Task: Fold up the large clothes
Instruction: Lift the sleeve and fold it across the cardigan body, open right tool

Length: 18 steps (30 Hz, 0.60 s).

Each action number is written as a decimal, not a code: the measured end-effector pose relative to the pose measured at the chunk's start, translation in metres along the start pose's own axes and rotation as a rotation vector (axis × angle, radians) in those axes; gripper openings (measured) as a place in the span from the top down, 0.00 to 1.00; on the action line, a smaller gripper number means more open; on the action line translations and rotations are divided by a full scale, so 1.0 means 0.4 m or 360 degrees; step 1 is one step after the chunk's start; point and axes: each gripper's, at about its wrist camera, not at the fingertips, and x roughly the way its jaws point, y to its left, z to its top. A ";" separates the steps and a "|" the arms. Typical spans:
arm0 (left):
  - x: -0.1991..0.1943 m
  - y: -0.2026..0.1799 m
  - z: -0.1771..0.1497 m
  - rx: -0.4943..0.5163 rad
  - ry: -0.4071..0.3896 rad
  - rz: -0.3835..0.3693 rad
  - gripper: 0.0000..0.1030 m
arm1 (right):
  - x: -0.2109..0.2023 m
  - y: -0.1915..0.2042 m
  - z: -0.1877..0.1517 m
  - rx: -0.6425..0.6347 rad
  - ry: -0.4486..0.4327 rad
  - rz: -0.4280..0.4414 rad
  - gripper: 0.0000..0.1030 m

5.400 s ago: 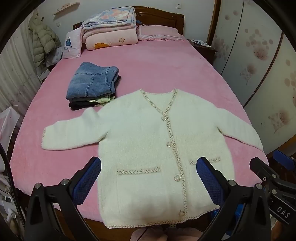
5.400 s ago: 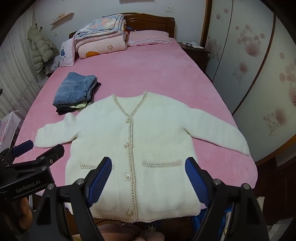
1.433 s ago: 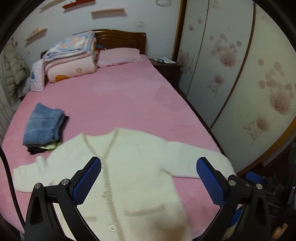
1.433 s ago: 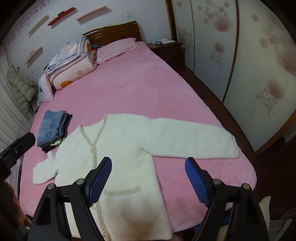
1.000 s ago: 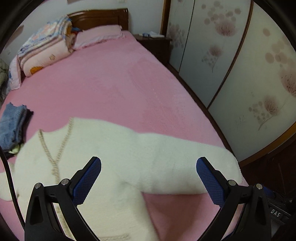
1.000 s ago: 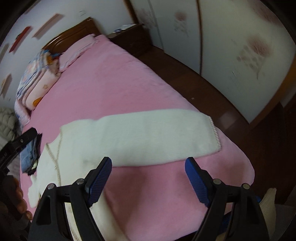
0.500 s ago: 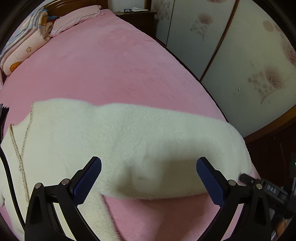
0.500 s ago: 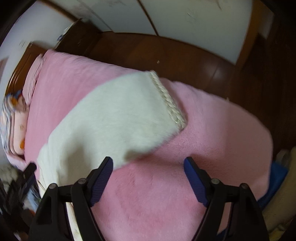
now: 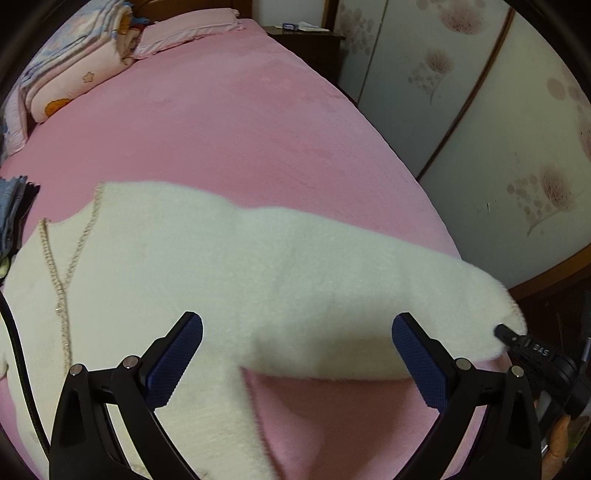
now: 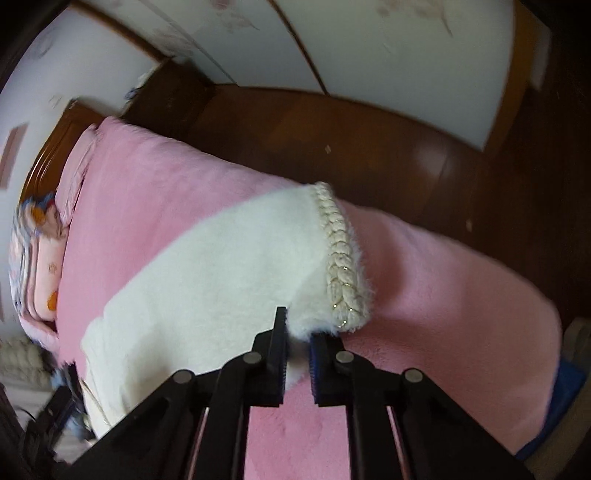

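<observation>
A fluffy white cardigan (image 9: 177, 266) with braided trim lies flat on the pink bed (image 9: 229, 122). Its right sleeve (image 9: 369, 295) stretches toward the bed's right edge. My left gripper (image 9: 297, 354) is open and hovers just above the sleeve near the armpit. My right gripper (image 10: 297, 349) is shut on the sleeve (image 10: 221, 273) at its lower edge, beside the braided cuff (image 10: 341, 258). The right gripper also shows in the left wrist view (image 9: 517, 341) at the sleeve's end.
Folded quilts (image 9: 74, 70) and a pillow (image 9: 188, 26) lie at the headboard. A stack of folded jeans (image 9: 11, 218) sits left of the cardigan. A nightstand (image 9: 310, 44), wardrobe doors (image 9: 480, 129) and dark wooden floor (image 10: 369, 140) border the bed's right side.
Both grippers moved from the bed's foot to the cardigan's right sleeve. The right gripper closed on the sleeve edge by the cuff. The left gripper stayed open.
</observation>
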 end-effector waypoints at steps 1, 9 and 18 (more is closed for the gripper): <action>-0.016 0.015 -0.001 -0.0011 -0.0009 0.0014 0.01 | -0.024 0.025 -0.001 -0.0060 -0.0033 0.0001 0.92; -0.173 0.264 -0.029 -0.0164 -0.0092 0.0090 0.01 | -0.214 0.347 -0.060 -0.0563 -0.0223 0.0265 0.92; -0.246 0.673 -0.099 -0.0495 -0.0167 0.0071 0.01 | -0.189 0.809 -0.348 -0.1182 -0.0210 0.0517 0.92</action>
